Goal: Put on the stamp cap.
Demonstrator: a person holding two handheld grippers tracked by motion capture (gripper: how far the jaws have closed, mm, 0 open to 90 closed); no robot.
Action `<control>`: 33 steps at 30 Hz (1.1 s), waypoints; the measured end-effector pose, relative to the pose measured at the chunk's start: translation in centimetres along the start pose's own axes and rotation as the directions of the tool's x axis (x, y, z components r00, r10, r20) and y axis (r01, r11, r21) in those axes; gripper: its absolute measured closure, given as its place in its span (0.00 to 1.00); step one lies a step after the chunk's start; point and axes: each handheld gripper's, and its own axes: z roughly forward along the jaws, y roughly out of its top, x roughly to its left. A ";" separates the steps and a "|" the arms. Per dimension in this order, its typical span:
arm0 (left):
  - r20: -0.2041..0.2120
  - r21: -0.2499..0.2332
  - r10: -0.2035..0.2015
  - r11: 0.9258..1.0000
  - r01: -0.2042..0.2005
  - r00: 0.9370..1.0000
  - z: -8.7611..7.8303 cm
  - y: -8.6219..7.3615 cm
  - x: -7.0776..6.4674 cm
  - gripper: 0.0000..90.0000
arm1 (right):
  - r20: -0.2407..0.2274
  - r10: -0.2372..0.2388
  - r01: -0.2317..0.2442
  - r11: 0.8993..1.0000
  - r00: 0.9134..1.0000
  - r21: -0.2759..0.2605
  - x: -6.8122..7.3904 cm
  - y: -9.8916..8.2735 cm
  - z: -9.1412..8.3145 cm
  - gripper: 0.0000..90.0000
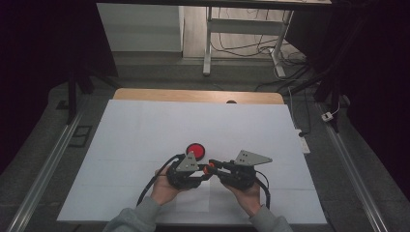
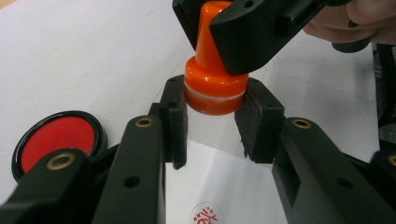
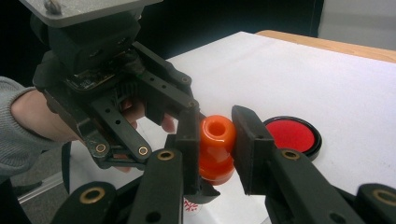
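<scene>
An orange stamp (image 2: pixel 215 86) hangs above the white paper, held from both sides. My left gripper (image 2: pixel 215 112) is shut on its wide base, pads (image 2: pixel 176 119) pressing on either side. My right gripper (image 3: pixel 217 133) is shut on the stamp's narrow handle (image 3: pixel 216 130) and comes in from above in the left gripper view. In the high view both grippers meet at the stamp (image 1: pixel 208 169) near the table's front middle. A round red ink pad (image 1: pixel 196 151) lies open just beyond them.
A red stamped mark (image 2: pixel 205 215) shows on the paper below the stamp. White paper (image 1: pixel 145 130) covers the wooden table (image 1: pixel 145 93). Dark floor and metal rails run along both sides.
</scene>
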 end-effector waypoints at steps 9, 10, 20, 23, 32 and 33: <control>-0.029 -0.003 0.028 1.000 -0.028 0.999 -0.1 0.0 -0.3 0.72 | -0.006 0.004 -0.004 1.000 1.000 -0.002 -0.1 0.0 -0.1 0.81; -0.030 -0.005 0.029 1.000 -0.029 0.999 -0.1 0.0 -0.3 0.72 | -0.007 0.004 -0.004 1.000 1.000 -0.002 -0.1 0.0 -0.1 0.82; -0.048 -0.014 0.038 0.999 -0.039 0.998 -0.1 0.0 -0.6 0.73 | -0.006 -0.008 0.008 1.000 1.000 -0.008 0.0 0.0 -0.1 0.82; -0.056 -0.013 0.040 0.999 -0.040 0.998 -0.1 -0.1 -0.7 0.73 | -0.001 -0.019 0.019 1.000 1.000 -0.002 0.1 0.0 0.0 0.82; -0.053 0.010 0.029 1.000 -0.028 0.998 0.2 -0.4 -0.7 0.73 | 0.022 -0.039 0.038 0.999 0.999 0.010 0.5 -0.5 0.4 0.82; -0.055 0.015 0.029 0.999 -0.029 0.998 0.2 -0.4 -0.7 0.73 | 0.023 -0.038 0.037 0.999 0.999 0.011 0.4 -0.6 0.4 0.82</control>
